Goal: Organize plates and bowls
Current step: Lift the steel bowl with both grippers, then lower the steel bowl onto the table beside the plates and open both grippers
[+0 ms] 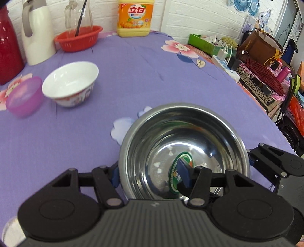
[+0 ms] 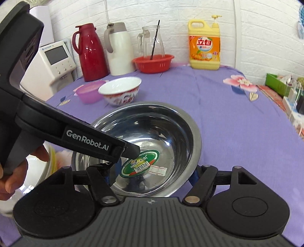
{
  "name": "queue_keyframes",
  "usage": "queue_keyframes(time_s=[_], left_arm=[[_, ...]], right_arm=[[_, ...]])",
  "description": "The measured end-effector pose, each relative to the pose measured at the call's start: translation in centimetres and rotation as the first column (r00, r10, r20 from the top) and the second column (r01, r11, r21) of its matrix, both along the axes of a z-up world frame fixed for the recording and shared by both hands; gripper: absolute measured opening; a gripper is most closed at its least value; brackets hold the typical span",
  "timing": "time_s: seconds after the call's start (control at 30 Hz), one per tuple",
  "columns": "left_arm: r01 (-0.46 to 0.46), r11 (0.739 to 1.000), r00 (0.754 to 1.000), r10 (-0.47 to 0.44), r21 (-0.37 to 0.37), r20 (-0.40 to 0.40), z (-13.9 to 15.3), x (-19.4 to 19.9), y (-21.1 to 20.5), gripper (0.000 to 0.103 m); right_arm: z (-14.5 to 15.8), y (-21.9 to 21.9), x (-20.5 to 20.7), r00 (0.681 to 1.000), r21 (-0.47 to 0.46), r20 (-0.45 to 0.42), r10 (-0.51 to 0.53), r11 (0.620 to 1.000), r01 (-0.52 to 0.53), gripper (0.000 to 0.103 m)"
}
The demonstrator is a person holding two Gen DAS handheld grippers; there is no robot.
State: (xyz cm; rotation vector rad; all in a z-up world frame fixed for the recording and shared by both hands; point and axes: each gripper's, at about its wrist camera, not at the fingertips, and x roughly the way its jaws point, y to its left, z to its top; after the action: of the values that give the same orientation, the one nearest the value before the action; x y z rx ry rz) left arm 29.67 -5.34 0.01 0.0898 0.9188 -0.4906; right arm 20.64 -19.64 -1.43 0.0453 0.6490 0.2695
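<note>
— What are we holding right now?

— We are holding the steel bowl (image 1: 182, 144) between both tools, above the purple flowered tablecloth (image 1: 152, 76), at the near edge of the table. We are clamping the left gripper (image 1: 149, 175) on the bowl's left wall: one finger is pressing outside the rim, and the other is reaching inside, down beside the green sticker (image 2: 140, 163).

— And the other side?

— We are closing the right gripper (image 2: 151, 173) on the opposite wall, one blue pad lying against the outside and its partner sitting inside the bowl. A hand (image 2: 7, 180) is wrapping the left tool's handle.

— Is the bowl resting on the cloth?

— We are not managing to tell; its underside is hidden.

— What else are we seeing?

— We are looking past it at a white ceramic bowl (image 1: 70, 83) standing upright, with a purple plastic bowl (image 1: 23, 96) just beside it. Along the wall we are seeing a red thermos (image 2: 93, 53), a white jug (image 2: 119, 49), a red basket (image 1: 78, 38) with a glass pitcher (image 2: 152, 41) in it, and a yellow detergent bottle (image 1: 134, 17).
</note>
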Motion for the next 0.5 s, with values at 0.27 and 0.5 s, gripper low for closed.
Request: queue_keyframes(time_s=[0.27, 0.5], left_arm=[[0.019, 1.0, 1.0, -0.019, 0.009, 0.001, -1.3, -2.4, -0.7, 0.055], [0.001, 1.0, 1.0, -0.001, 0.003, 0.002, -2.2, -1.5, -0.8, 0.055]], right_arm=[[-0.9, 0.0, -2.3, 1.0, -0.011, -0.012, -0.012, 1.0, 0.012, 0.103], [-2.0, -0.6, -1.8, 0.999, 0.033, -0.036, -0.008, 0.999, 0.009, 0.103]])
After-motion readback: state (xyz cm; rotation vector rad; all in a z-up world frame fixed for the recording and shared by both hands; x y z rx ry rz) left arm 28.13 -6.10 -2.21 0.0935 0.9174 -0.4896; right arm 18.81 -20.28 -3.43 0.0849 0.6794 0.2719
